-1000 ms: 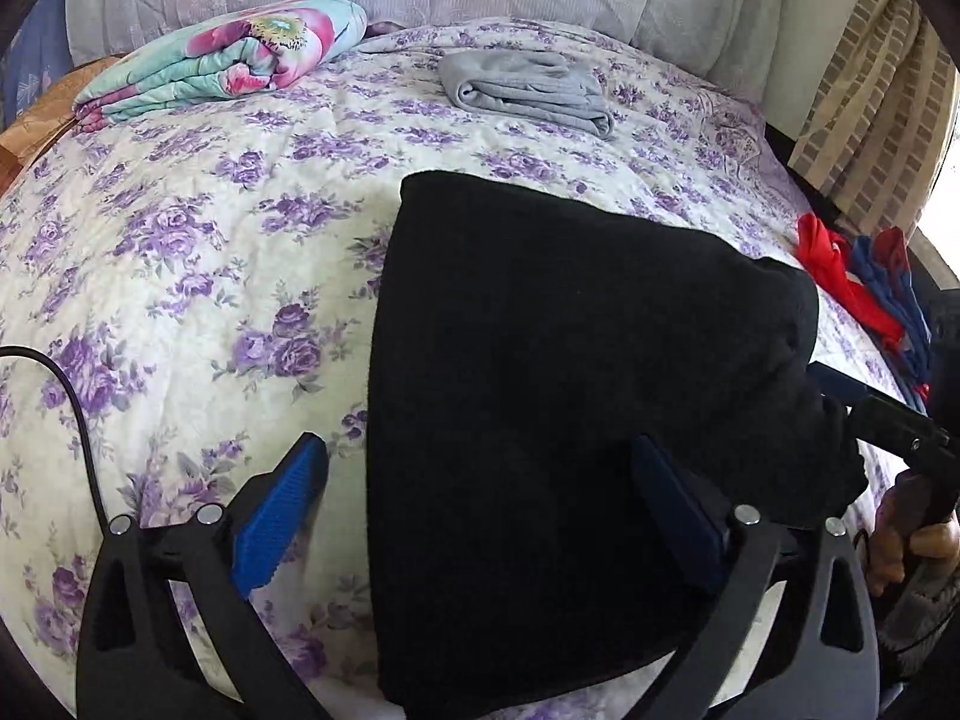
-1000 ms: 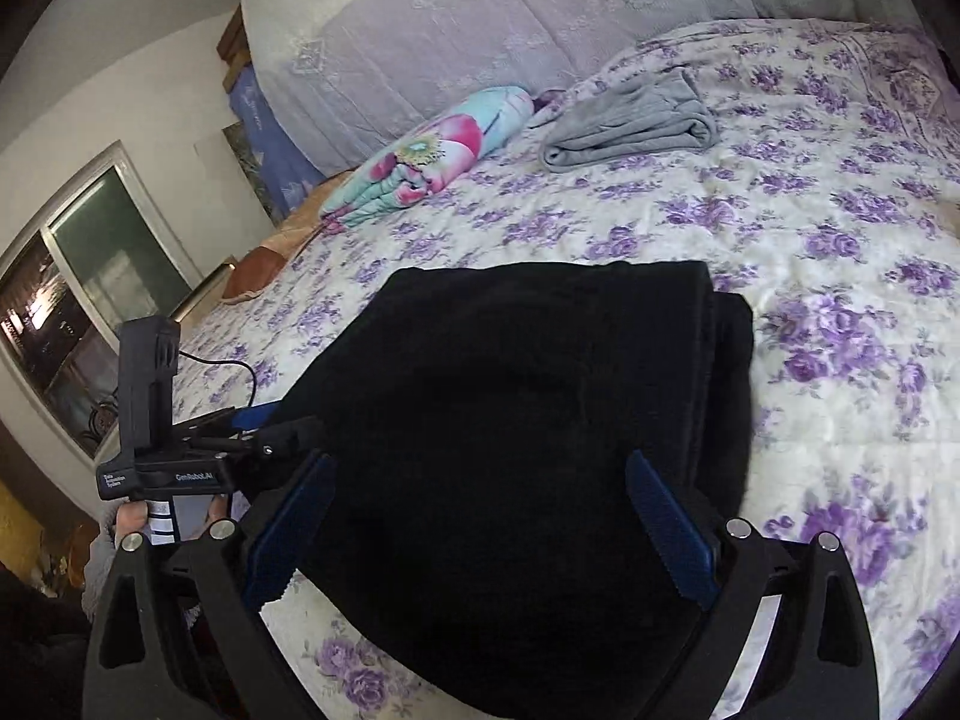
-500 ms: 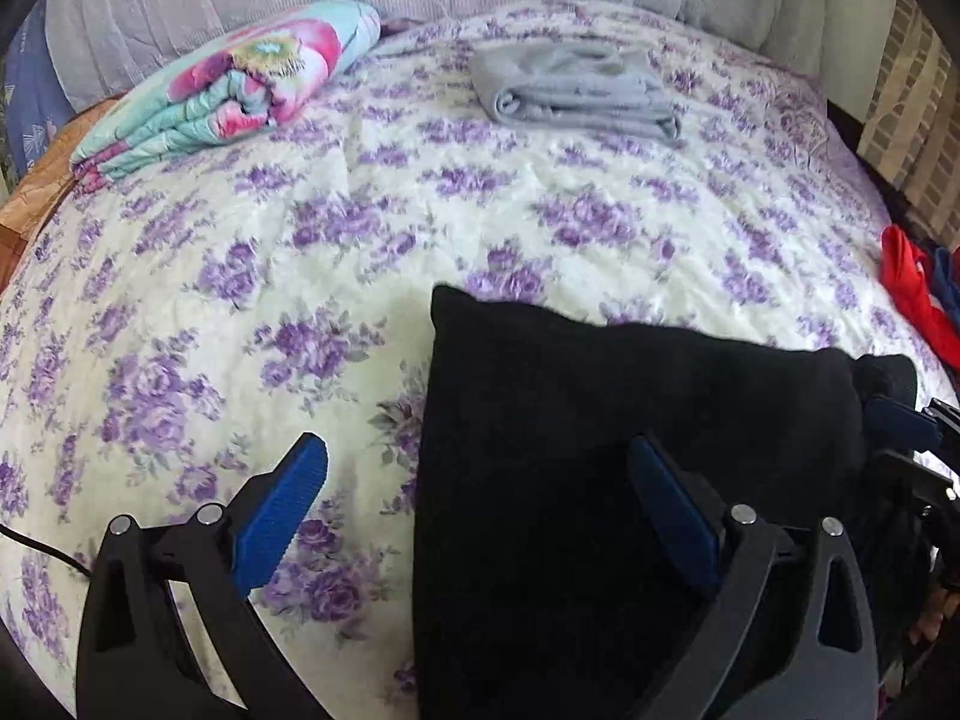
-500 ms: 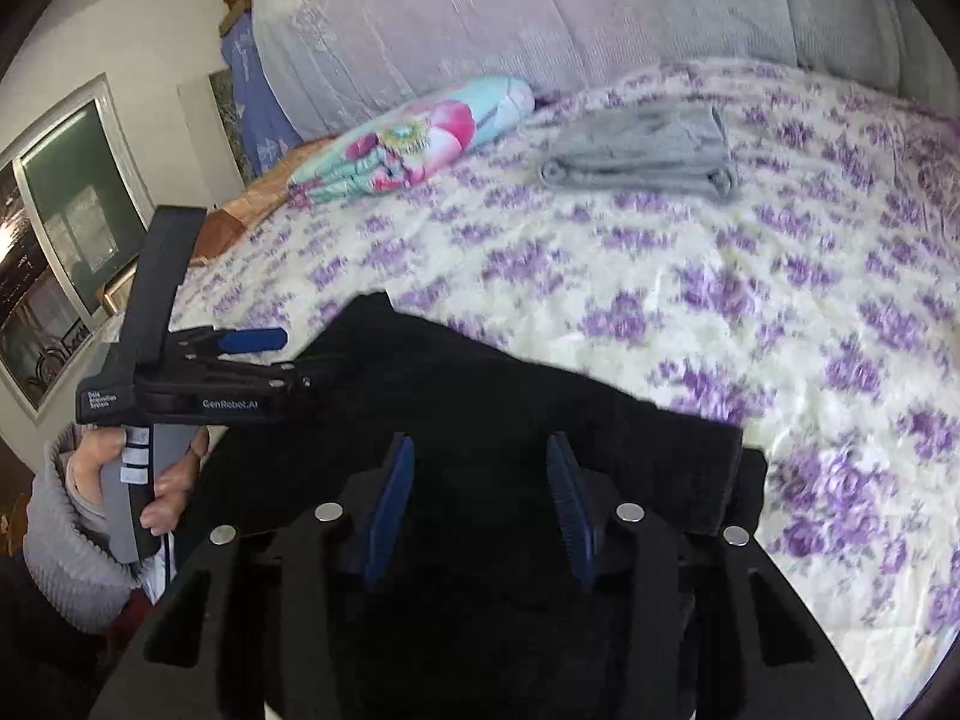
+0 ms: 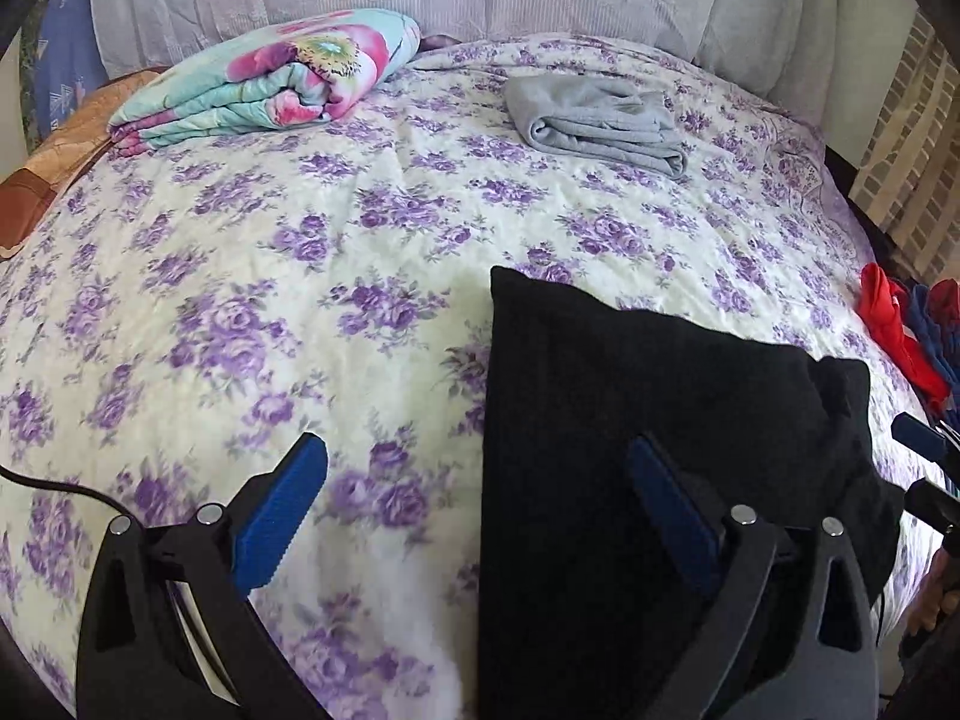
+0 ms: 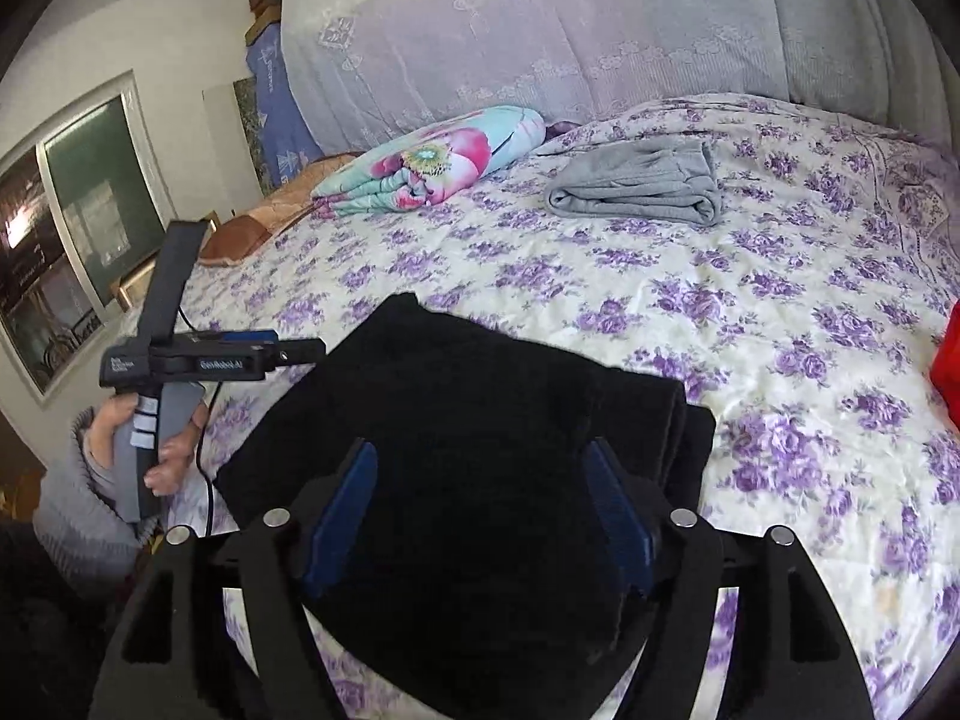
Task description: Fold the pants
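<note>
The black pants [image 5: 648, 432] lie folded in a thick rectangle on the floral bedspread [image 5: 300, 276], near its front edge. My left gripper [image 5: 480, 498] is open; its right finger is over the pants' left part and its left finger over bare bedspread. In the right wrist view the pants [image 6: 480, 420] fill the lower middle. My right gripper [image 6: 480, 498] is open with both fingers over the pants, holding nothing. The left gripper [image 6: 240, 360] also shows there, at the pants' left edge.
Folded grey pants [image 5: 600, 120] lie at the back of the bed, also in the right wrist view [image 6: 642, 189]. A rolled floral quilt [image 5: 264, 78] lies at the back left. Red and blue clothes [image 5: 900, 336] lie at the right edge. A padded headboard [image 6: 540, 30] stands behind.
My right gripper narrowed over the pants half a second ago and has opened wider now. Both cameras pulled back and tilted, so the pants sit lower in view. The left gripper stayed open.
</note>
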A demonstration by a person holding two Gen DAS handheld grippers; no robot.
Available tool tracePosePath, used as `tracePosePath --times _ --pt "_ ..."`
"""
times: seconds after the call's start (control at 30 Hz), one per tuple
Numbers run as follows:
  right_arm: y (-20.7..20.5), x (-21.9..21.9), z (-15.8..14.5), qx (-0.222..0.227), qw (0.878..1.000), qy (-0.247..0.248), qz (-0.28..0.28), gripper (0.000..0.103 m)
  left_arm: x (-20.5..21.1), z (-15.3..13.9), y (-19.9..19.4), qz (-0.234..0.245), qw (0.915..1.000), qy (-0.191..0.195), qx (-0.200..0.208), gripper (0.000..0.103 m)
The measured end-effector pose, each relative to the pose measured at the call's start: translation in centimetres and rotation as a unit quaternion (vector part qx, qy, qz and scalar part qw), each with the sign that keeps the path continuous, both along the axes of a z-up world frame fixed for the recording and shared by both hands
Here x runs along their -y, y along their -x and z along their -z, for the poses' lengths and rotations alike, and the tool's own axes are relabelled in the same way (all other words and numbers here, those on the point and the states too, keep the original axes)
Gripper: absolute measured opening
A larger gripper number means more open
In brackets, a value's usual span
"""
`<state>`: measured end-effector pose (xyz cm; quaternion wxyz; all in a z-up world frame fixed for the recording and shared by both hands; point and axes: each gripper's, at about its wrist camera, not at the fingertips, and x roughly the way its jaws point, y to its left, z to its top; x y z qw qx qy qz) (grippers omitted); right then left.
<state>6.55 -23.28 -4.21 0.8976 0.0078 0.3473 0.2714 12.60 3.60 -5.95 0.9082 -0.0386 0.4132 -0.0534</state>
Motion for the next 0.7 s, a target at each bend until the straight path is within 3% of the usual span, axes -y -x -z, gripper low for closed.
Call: tracePosePath --times 0.1,0.17,0.23,0.33,0.37,0.43,0.5,0.6,0.7 --pt "0.8 -0.4 2.6 -0.039 0.999 0.020 -0.009 0.085 0.3 1.8 1.9 0.011 0.9996 -0.011 -0.026 0.098" --pt "1.1 -0.4 3.9 -0.028 0.999 0.020 -0.005 0.088 0.7 3.8 2.5 0.015 0.9991 -0.013 -0.037 0.099" --pt "1.3 0.0 3.3 -0.027 1.000 0.003 0.001 0.089 0.4 4.3 3.1 0.002 0.9996 0.000 -0.027 0.099" --pt "2.0 2.4 1.5 -0.013 0.998 -0.067 0.013 0.094 -0.5 3.2 3.3 0.011 0.9989 0.032 -0.034 0.098" --pt "2.1 3.5 0.9 -0.010 0.996 -0.080 0.026 0.099 -0.7 2.7 3.3 0.015 0.9984 0.044 -0.031 0.098" --pt "1.5 5.6 0.8 -0.017 0.994 -0.089 0.062 0.099 -1.0 2.1 3.5 0.027 0.9974 0.062 -0.024 0.098" --pt "0.3 7.5 1.6 -0.047 0.989 -0.113 0.088 0.099 -0.8 2.1 3.2 0.045 0.9961 0.069 -0.031 0.098" --pt "-2.5 9.2 4.2 -0.130 0.969 -0.182 0.101 0.099 0.2 3.0 2.8 0.063 0.9943 0.074 -0.043 0.098" --pt "-4.6 9.4 6.0 -0.166 0.957 -0.217 0.097 0.099 0.8 3.4 2.2 0.071 0.9940 0.072 -0.042 0.098"
